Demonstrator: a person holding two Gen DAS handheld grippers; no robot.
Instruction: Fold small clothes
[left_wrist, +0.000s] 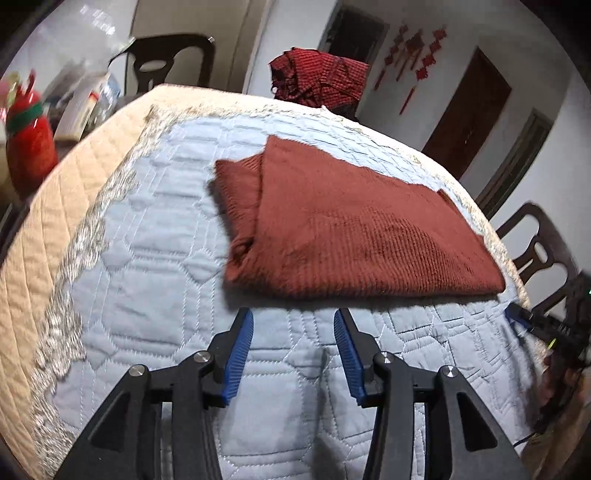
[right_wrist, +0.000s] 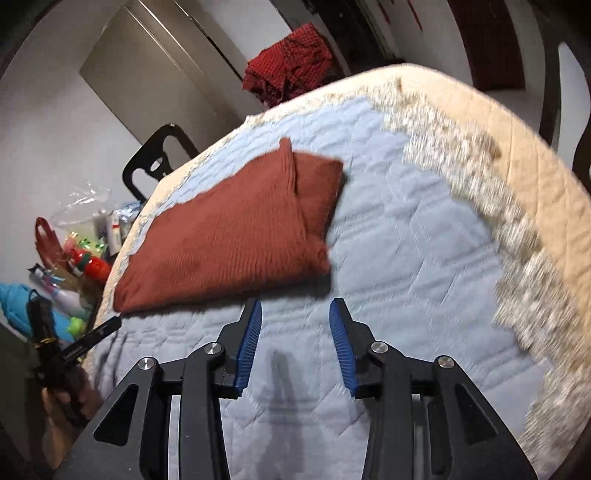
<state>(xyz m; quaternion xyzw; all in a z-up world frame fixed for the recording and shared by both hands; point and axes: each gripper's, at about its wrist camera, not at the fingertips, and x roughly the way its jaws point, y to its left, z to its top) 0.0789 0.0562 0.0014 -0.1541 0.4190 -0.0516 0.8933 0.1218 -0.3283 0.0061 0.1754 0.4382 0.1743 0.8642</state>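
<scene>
A rust-red knit garment (left_wrist: 354, 229) lies folded flat on the quilted blue table cover (left_wrist: 155, 258). It also shows in the right wrist view (right_wrist: 229, 236), with a folded-over flap at its far end. My left gripper (left_wrist: 293, 317) is open and empty, just short of the garment's near edge. My right gripper (right_wrist: 295, 306) is open and empty, near the garment's near right corner. The right gripper's tip shows at the right edge of the left wrist view (left_wrist: 517, 317). The left gripper shows at the left edge of the right wrist view (right_wrist: 99, 332).
A red checked cloth (left_wrist: 317, 77) hangs over a chair at the table's far side. Dark chairs (left_wrist: 539, 254) stand around the table. A red bottle (left_wrist: 29, 144) and bagged clutter (right_wrist: 85, 236) sit beside the table. The cover has a cream border (right_wrist: 535, 177).
</scene>
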